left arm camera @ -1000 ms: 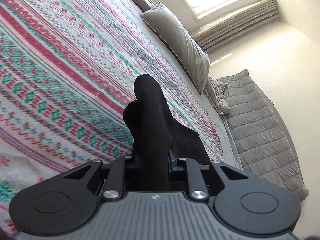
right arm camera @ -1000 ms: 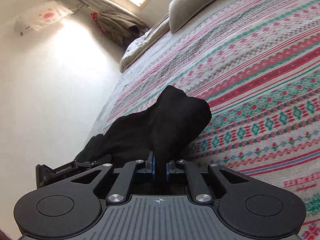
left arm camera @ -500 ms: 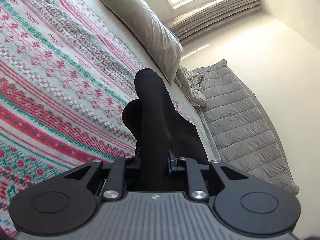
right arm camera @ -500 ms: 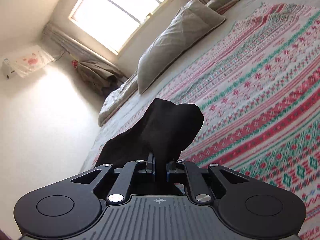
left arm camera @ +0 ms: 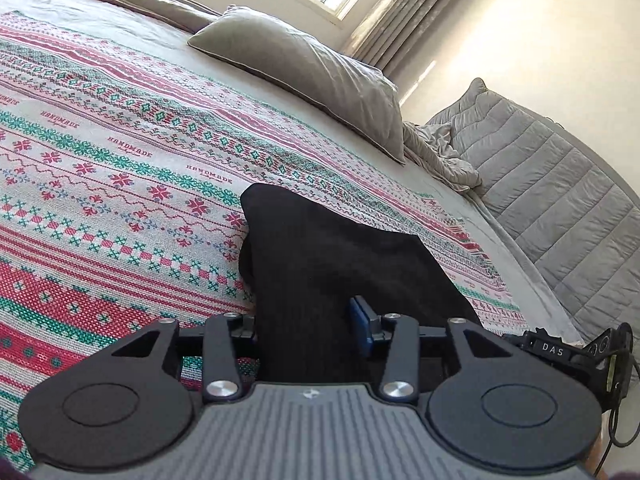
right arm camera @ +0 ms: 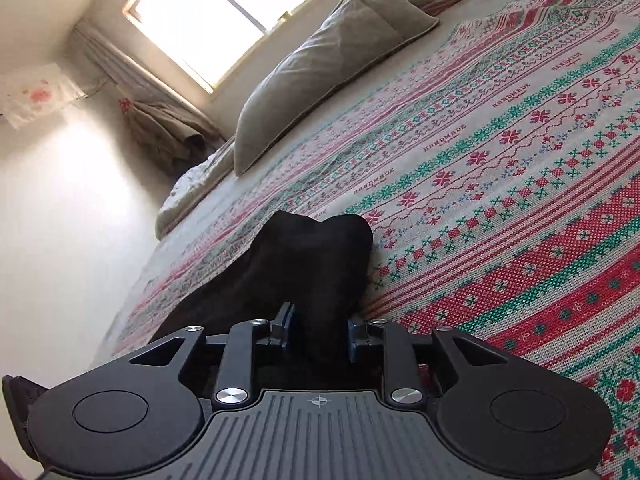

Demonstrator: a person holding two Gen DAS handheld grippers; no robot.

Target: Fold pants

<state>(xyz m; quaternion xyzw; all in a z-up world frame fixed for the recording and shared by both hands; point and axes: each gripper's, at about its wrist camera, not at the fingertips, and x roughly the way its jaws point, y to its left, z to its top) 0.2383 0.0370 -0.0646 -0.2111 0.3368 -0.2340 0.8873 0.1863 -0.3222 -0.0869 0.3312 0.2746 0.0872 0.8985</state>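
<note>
The soft, limp black pants (left arm camera: 320, 264) lay bunched between both opening jaws, left gripper (left arm camera: 308, 326) and right gripper (right arm camera: 318, 330) releasing; thick folded edges seemed best to pinch.

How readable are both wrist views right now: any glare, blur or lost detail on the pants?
Left wrist view: sharp; black pants show almost no fold detail. Right wrist view: window blown out white, pants equally featureless. Both bow the bedspread at the edges.
</note>
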